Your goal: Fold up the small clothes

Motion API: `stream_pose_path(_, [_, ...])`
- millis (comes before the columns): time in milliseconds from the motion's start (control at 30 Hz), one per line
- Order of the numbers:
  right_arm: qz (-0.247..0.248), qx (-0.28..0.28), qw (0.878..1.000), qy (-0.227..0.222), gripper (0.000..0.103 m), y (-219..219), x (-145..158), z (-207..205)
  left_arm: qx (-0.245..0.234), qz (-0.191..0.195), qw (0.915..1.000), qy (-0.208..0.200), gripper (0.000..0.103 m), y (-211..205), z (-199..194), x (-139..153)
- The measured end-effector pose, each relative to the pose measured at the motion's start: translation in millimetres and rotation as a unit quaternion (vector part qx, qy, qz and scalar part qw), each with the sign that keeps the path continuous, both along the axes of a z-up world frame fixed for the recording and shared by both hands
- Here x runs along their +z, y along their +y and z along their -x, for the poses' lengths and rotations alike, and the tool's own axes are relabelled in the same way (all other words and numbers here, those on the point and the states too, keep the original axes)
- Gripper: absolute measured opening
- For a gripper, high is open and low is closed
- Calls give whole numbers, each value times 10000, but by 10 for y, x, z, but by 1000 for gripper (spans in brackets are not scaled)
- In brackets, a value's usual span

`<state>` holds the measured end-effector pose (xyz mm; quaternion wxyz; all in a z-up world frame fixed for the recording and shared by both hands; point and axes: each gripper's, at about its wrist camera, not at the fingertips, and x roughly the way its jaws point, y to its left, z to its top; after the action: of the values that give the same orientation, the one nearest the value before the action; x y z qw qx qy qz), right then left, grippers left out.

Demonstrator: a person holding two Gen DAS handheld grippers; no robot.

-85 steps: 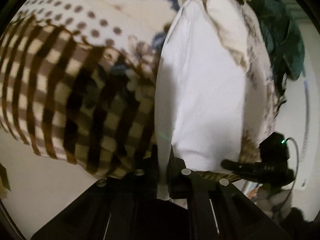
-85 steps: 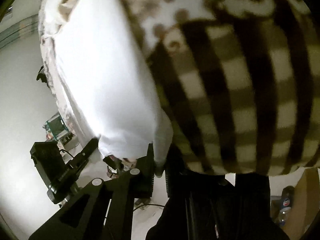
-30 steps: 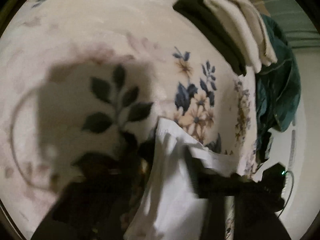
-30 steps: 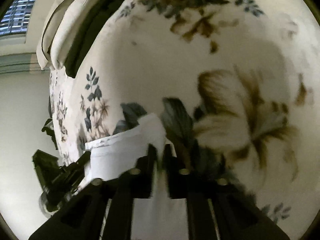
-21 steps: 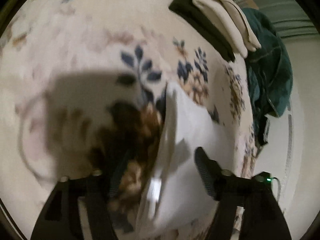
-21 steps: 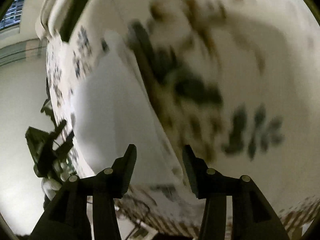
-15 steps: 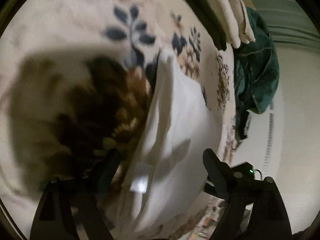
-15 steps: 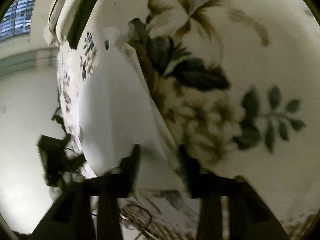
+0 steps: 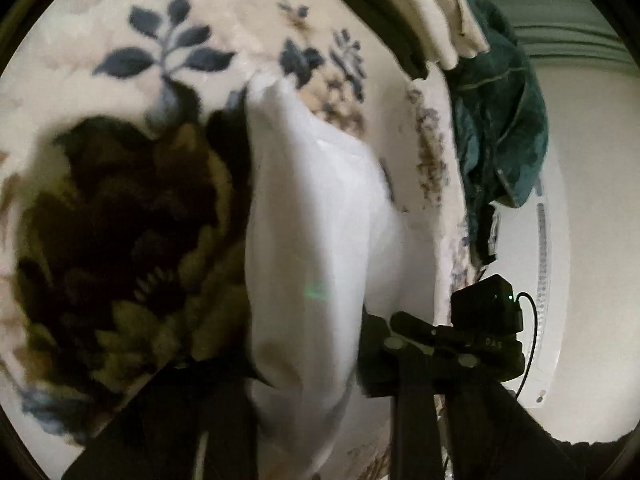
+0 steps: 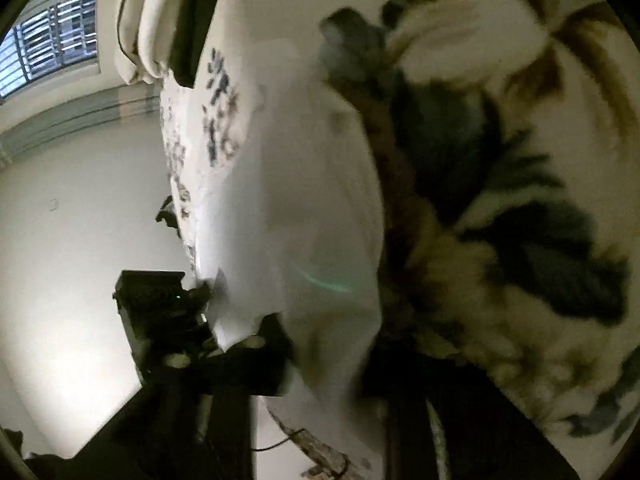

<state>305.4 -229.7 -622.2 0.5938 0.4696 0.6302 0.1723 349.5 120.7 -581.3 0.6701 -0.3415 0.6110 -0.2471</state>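
Note:
A small white garment (image 9: 320, 232) lies folded on the floral blanket (image 9: 120, 40). It also shows in the right wrist view (image 10: 304, 220). My left gripper (image 9: 304, 368) stands open, its jaws on either side of the garment's near edge, with cloth lying between them. My right gripper (image 10: 328, 360) is also open, its jaws straddling the garment's other near edge. The frames are blurred, and the fingertips are partly hidden by the cloth. Each view shows the other gripper beyond the garment.
A stack of folded cream and dark clothes (image 9: 432, 12) lies at the blanket's far edge, and also shows in the right wrist view (image 10: 156, 28). A dark green garment (image 9: 500, 128) hangs off the side. A barred window (image 10: 52, 40) is in the wall.
Both grippers opened and let go of the white garment after laying it over onto the blanket. Since then they have come in low around its near edge.

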Motion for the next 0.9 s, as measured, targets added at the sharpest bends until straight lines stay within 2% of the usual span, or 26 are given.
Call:
stream_pose_path(100, [127, -11, 9998, -156, 15, -10, 181, -36, 31, 11, 10000, -80, 19, 13, -40, 138])
stream_pose_path(233, [178, -25, 9990, -404, 15, -82, 576, -176, -20, 73, 9994, -325, 18, -67, -267, 484])
stream_pose_path(367, [255, -59, 9973, -693, 15, -154, 1022, -491, -44, 132, 9981, -608, 18, -196, -686, 918])
stream_pose_path(467, [389, -119, 9946, -954, 15, -253, 1413, -873, -69, 143, 9961, -870, 18, -320, -1179, 1291])
stream_pose_path(600, [522, -249, 9896, -1314, 15, -334, 1876, -1537, -48, 144, 9923, -1231, 18, -440, -1967, 1736])
stream_pose_path(667, [590, -296, 9860, -1533, 15, -332, 2093, -2057, -29, 129, 9893, -1450, 18, -504, -2492, 1931])
stream_pose_path(800, [743, -305, 9794, -1854, 15, -239, 2281, -3116, 71, 42, 9876, -1570, 19, -531, -3378, 1976])
stream_pose_path(900, [894, -210, 9767, -1941, 15, -145, 2217, -3940, 93, -152, 9885, -1500, 19, -497, -3971, 1856])
